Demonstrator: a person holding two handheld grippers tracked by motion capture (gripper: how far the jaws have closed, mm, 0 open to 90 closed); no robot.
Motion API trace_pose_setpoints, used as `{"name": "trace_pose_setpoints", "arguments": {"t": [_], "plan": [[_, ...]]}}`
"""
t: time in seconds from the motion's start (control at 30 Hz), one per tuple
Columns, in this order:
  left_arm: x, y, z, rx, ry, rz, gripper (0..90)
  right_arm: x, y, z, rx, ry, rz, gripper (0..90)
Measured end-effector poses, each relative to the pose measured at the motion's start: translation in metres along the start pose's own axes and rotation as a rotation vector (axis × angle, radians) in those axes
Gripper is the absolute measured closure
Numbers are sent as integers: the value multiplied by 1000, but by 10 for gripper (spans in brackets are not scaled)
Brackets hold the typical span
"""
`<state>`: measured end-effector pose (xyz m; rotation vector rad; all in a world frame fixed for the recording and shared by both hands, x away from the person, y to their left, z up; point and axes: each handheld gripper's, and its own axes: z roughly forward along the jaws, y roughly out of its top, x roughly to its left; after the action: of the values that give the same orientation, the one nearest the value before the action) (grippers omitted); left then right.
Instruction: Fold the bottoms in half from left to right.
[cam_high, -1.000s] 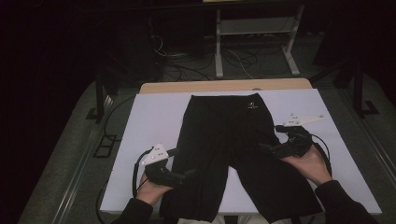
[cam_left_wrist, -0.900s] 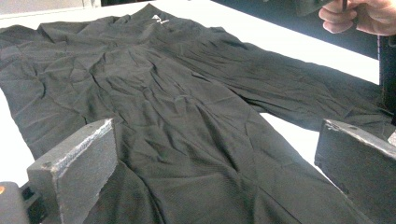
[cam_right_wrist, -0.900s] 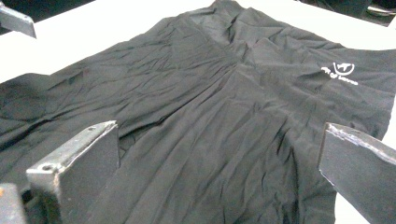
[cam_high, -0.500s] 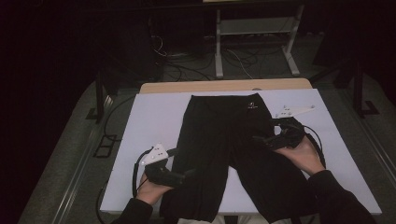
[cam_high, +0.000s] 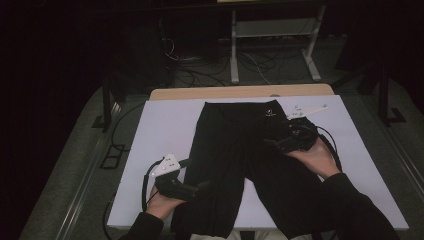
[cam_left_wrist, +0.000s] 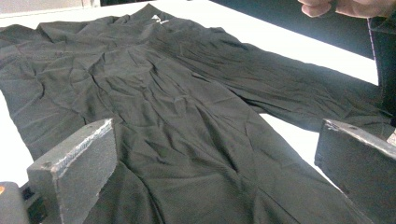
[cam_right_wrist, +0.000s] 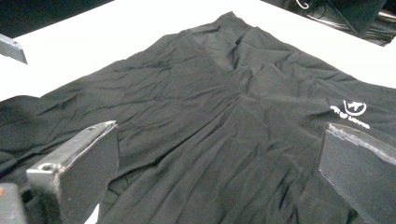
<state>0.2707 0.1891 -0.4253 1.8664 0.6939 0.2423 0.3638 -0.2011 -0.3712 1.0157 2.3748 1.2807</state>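
Nearest the person, the left gripper (cam_high: 202, 186) is held low at the outer edge of the left leg of the black trousers (cam_high: 240, 155), its 2 jaws spread wide with nothing between them; in the left gripper view the cloth is seen lying creased just ahead of the open pads. This placement is judged to suit a grasp near the hem, where a free edge is offered.

Farther up, the right gripper (cam_high: 272, 144) is poised over the right leg, close below the waist; its jaws are likewise parted and empty, and the small white logo (cam_right_wrist: 351, 112) is seen just beside one pad in the right gripper view. A hold high on the garment is judged to be intended, so that the 2 ends can be brought together.

The trousers are spread flat down the middle of the white tabletop (cam_high: 160, 130), waistband at the far side, legs splayed toward the near edge, with the hems hidden at the bottom of the high view. Bare white surface is left on both sides, giving room for the cloth to be swung or folded; a wooden strip (cam_high: 240, 92) borders the far edge.
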Motion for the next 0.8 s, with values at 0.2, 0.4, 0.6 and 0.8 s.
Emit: {"name": "trace_pose_setpoints", "arguments": {"t": [0.2,0.4,0.6,0.8], "plan": [[0,0,0,1,-2,1,0,0,9,7,3,0,-5,0],[0,0,0,-3,-4,-4,0,1,17,14,12,5,-14,0],[0,0,0,-2,-7,-3,0,1,25,23,20,9,-16,0],[0,0,0,-1,-7,-2,0,1,33,28,20,8,-17,0]]}}
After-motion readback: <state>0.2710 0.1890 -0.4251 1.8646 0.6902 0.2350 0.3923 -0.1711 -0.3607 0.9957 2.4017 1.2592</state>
